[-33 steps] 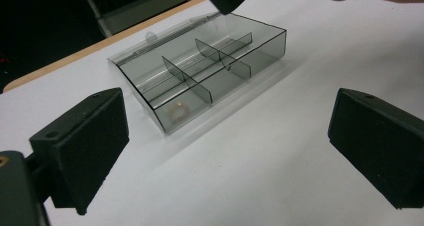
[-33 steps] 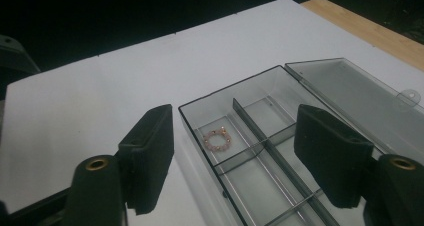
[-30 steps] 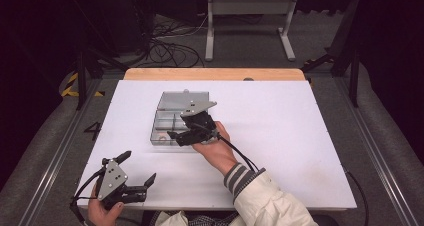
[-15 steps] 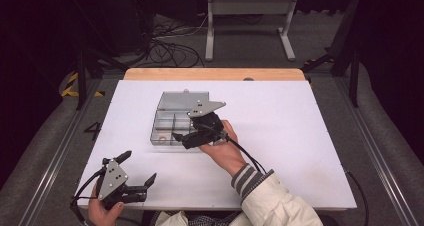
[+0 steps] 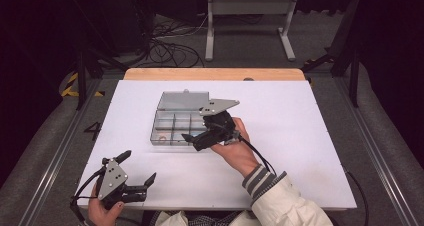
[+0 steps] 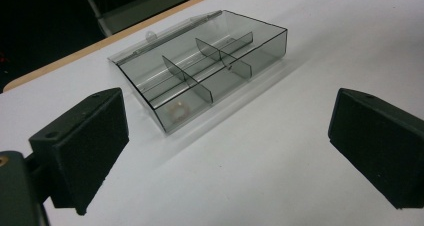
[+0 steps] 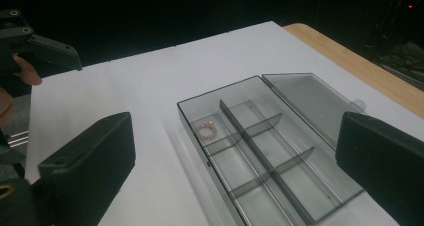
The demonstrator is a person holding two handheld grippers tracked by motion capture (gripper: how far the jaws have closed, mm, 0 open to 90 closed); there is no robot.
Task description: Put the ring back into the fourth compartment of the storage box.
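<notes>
A clear grey compartment box [image 5: 172,122] lies mid-table with its lid [image 5: 183,101] folded back flat. A small coppery ring [image 7: 206,130] rests in one corner compartment, also seen as the ring [image 6: 177,111] in the left gripper view. My right gripper [image 5: 194,140] hovers over the box's near right corner. Its jaws have just been opening and stand wide apart in the right gripper view [image 7: 235,171] with nothing between them. My left gripper [image 5: 137,167] is held near the table's front left edge, open and empty [image 6: 225,136], pointing at the box.
The white table top [image 5: 300,136] has bare room to the right of and in front of the box. A wooden strip [image 5: 215,74] runs along the far edge. Cables and a metal stand [image 5: 250,16] lie on the floor beyond.
My right gripper has drawn back to the right and slightly up from the box, and its jaws have spread wider. The left gripper has stayed put.
</notes>
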